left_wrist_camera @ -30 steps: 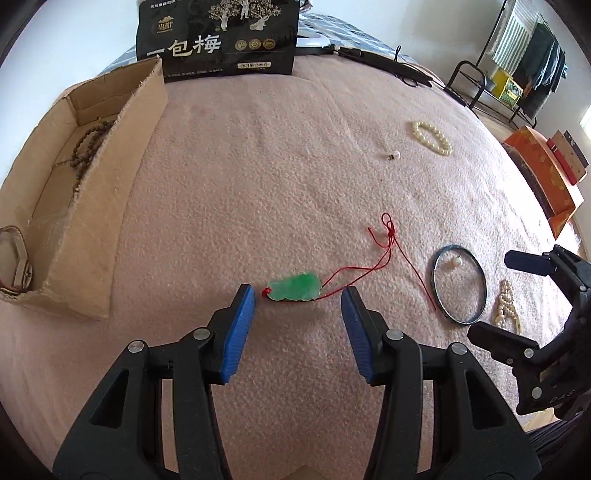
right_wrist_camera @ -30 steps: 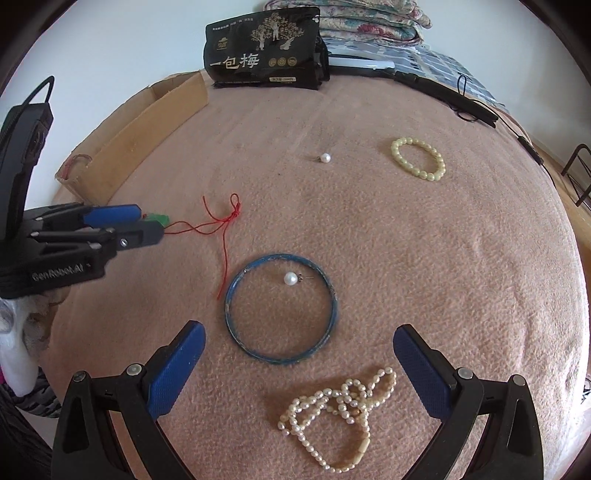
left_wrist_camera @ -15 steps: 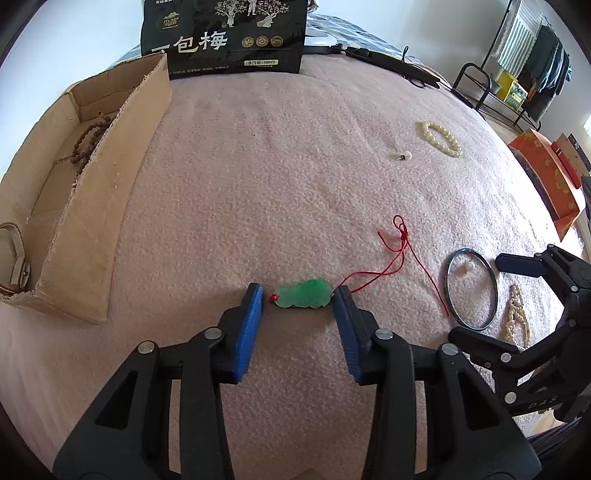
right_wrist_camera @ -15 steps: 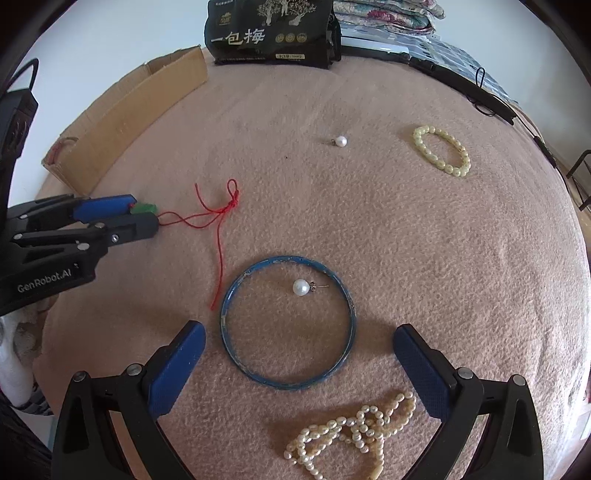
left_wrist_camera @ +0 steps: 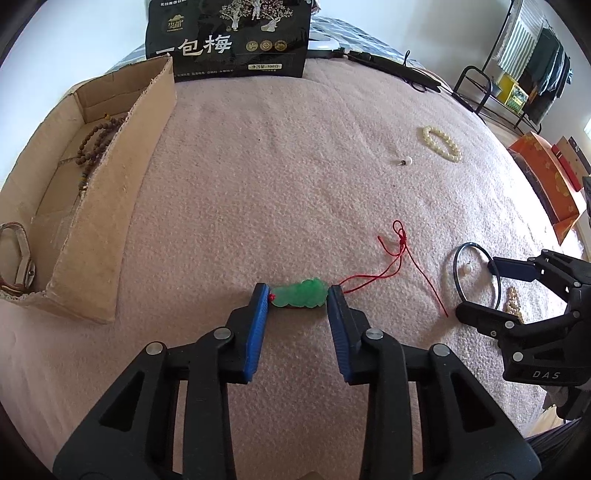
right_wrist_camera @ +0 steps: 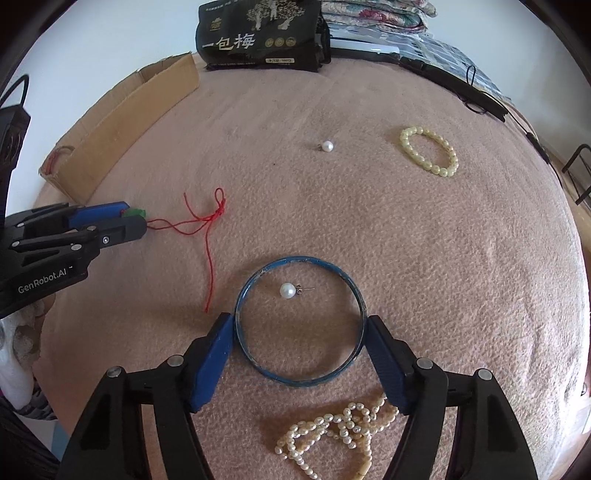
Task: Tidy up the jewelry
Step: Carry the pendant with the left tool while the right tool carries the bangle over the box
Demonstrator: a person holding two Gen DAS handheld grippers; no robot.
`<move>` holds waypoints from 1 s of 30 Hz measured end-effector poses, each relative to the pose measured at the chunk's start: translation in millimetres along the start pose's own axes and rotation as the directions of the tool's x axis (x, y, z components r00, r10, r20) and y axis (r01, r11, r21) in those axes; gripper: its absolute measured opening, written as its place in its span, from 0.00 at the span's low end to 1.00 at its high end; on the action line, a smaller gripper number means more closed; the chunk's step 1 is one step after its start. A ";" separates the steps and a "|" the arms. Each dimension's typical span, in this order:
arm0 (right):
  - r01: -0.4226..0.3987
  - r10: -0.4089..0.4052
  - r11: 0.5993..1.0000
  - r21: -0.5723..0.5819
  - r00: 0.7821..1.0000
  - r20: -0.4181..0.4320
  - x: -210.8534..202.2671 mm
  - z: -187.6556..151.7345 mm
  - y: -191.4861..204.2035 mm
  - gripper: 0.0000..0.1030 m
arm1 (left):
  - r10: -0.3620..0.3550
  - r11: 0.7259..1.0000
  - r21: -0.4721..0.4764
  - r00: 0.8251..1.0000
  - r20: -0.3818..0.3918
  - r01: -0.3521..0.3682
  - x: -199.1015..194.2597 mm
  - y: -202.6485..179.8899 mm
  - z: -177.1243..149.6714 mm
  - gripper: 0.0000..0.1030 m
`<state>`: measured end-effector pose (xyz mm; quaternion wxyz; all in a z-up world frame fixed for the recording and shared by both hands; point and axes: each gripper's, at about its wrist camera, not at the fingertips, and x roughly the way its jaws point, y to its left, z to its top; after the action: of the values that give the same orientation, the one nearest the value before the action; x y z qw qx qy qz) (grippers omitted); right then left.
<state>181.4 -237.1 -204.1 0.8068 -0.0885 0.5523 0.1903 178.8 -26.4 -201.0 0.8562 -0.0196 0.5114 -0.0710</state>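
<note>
L gripper [left_wrist_camera: 298, 299] clamped on jade pendant [left_wrist_camera: 303, 293]; R gripper [right_wrist_camera: 300, 332] pinches blue bangle [right_wrist_camera: 300, 320] rim. I lift slow, red cord [left_wrist_camera: 391, 258] trails, w/ pearl stud [right_wrist_camera: 287, 290] inside.

pendant [right_wrist_camera: 133, 212]: mostly hidden between left gripper [right_wrist_camera: 127, 221] pads | pearl necklace [right_wrist_camera: 334, 434]: part behind right finger [right_wrist_camera: 388, 365] | watch [left_wrist_camera: 20, 258]: cut by frame edge

pink fleece blanket [left_wrist_camera: 295, 166] under daylight, white wall [right_wrist_camera: 110, 37] behind

a dark clothes rack [left_wrist_camera: 532, 62] with hanging garments stands at the far right, folded quilts [right_wrist_camera: 373, 11] are stacked against the wall, orange boxes [left_wrist_camera: 546, 177] sit beside the bed.
</note>
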 end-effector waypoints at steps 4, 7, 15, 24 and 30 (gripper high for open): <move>-0.006 0.006 1.000 0.003 1.000 0.000 -3.3 0.3 -1.1 0.71 | -0.010 1.000 -0.010 1.000 0.018 0.010 -8.5 2.2 3.7 0.31; -0.012 0.012 1.000 0.008 1.000 0.010 -9.6 0.5 -2.8 0.71 | -0.029 0.999 -0.029 0.999 0.038 0.031 -19.0 4.9 8.4 0.31; -0.023 0.021 0.999 0.023 0.997 0.074 -38.4 4.9 -6.0 0.71 | -0.078 0.994 -0.064 0.990 0.115 0.086 -59.1 12.5 29.4 0.31; -0.040 0.039 0.999 0.004 0.989 0.144 -68.0 21.9 5.5 0.71 | -0.084 0.989 -0.104 0.973 0.217 0.108 -108.2 39.7 58.1 0.31; -0.059 0.062 0.998 -0.023 0.981 0.182 -82.0 40.1 20.5 0.71 | -0.054 0.985 -0.146 0.960 0.275 0.097 -134.2 74.6 75.4 0.31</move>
<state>181.5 -221.4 -111.9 0.8471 -0.0607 0.4768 0.2269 190.0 63.4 -55.8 0.9102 -0.1164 0.3929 -0.0595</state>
